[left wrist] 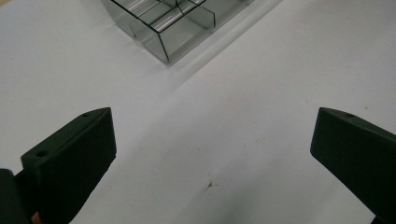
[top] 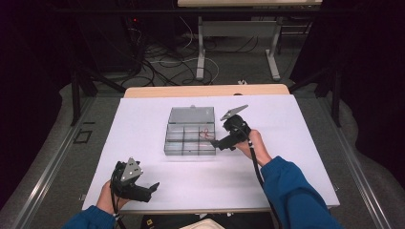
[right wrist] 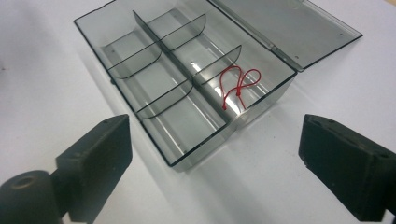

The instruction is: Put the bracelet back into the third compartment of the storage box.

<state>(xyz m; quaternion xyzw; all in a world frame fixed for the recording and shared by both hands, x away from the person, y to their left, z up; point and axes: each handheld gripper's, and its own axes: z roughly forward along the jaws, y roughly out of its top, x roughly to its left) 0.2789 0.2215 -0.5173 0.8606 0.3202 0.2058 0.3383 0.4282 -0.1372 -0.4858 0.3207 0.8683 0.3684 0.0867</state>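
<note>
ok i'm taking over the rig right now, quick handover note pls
Left gripper: open, empty, at the near left of the table, away from the box.
Right gripper: open, empty, at the right end of the clear divided box.
Box sits mid-table, with its lid folded back flat.
Done: one red looped tie lies in a corner compartment at the lid side.
Left: the other compartments look empty; closing the lid probably remains.
</note>
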